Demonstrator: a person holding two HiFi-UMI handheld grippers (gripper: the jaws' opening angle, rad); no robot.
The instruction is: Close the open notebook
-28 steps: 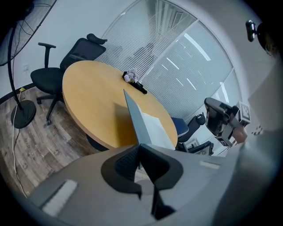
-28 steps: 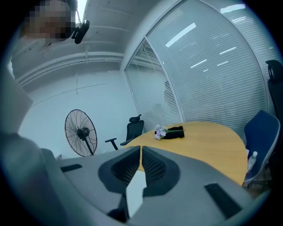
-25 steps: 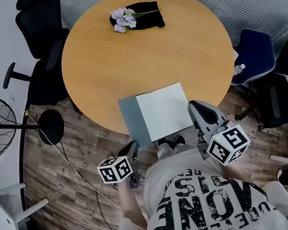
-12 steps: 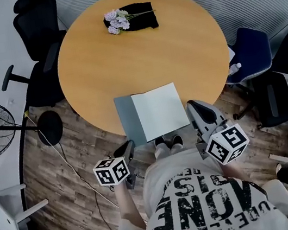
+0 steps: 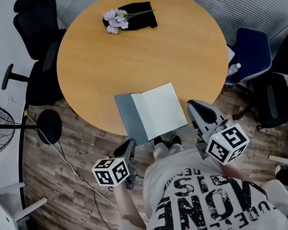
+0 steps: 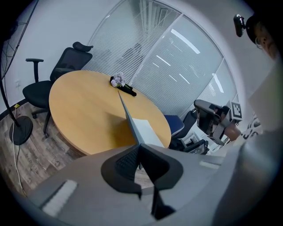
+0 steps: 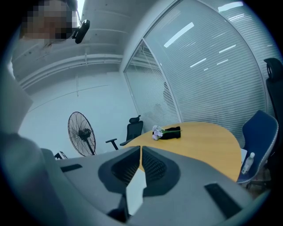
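Left gripper (image 5: 129, 144) is clenched on the near edge of the notebook (image 5: 159, 110), at its grey cover. Only the left gripper view makes this plain: there the jaws meet on the thin sheet, which runs up and away from them edge-on, tilted off the table (image 5: 139, 57) with a shadow under it. The head view gives what that view hides: the notebook lies open at the table's near edge, just in front of the person, one white page flat on the right and the grey cover on the left. Right gripper (image 5: 193, 105) sits just beside the notebook's right edge. Its own view shows the jaws closed together with nothing clearly pinched (a white sliver shows in the gap below the pads, and what it is cannot be told). That view also takes in the standing fan (image 7: 82, 132), seen at the far left of the head view. By count there are two grippers, one notebook, one round wooden table, one bunch of pale flowers (image 5: 114, 20) on one black cloth (image 5: 142, 17) at the far side, one fan, one black chair (image 5: 40, 25) on the left and one blue chair (image 5: 252, 54) on the right.
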